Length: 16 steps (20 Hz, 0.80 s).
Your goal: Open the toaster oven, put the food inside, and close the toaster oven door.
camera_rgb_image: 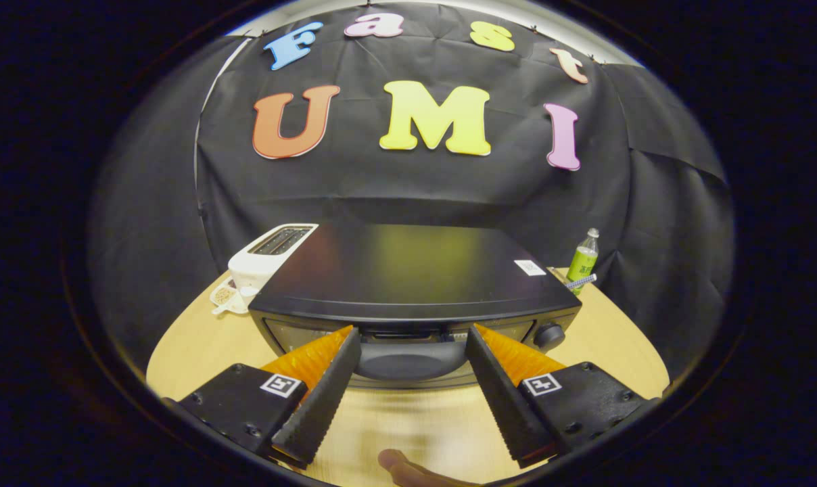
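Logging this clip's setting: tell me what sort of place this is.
Probably a staged recording booth, not a real kitchen: a black toaster oven, a white slot toaster and a green-labelled plastic bottle stand on a pale wooden table against black cloth. The open gripper faces the oven door.

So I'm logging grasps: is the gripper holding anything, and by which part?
Nothing held. The gripper is open, its fingers either side of the oven door handle, not pressing it.

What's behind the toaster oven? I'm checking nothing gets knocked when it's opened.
Behind the toaster oven, a white toaster stands at one rear corner and a green bottle at the other. The oven's body hides whatever is directly behind it. The gripper has open jaws at the door.
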Each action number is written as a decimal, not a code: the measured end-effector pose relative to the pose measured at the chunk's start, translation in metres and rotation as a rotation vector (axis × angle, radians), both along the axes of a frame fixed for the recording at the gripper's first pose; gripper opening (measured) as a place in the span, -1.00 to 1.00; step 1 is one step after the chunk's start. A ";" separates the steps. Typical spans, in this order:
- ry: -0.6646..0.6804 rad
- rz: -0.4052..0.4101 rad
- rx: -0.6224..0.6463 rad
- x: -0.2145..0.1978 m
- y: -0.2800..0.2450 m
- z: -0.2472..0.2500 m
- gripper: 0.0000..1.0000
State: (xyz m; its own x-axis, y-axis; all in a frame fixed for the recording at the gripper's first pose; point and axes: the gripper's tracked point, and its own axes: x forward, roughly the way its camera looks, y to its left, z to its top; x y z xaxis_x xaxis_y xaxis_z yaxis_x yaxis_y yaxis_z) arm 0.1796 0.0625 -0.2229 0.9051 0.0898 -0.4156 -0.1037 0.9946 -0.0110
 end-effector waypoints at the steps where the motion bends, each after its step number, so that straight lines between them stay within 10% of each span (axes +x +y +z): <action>1: 0.006 0.010 0.002 -0.001 0.000 -0.003 1.00; 16: -0.018 0.039 -0.039 -0.093 -0.016 -0.068 1.00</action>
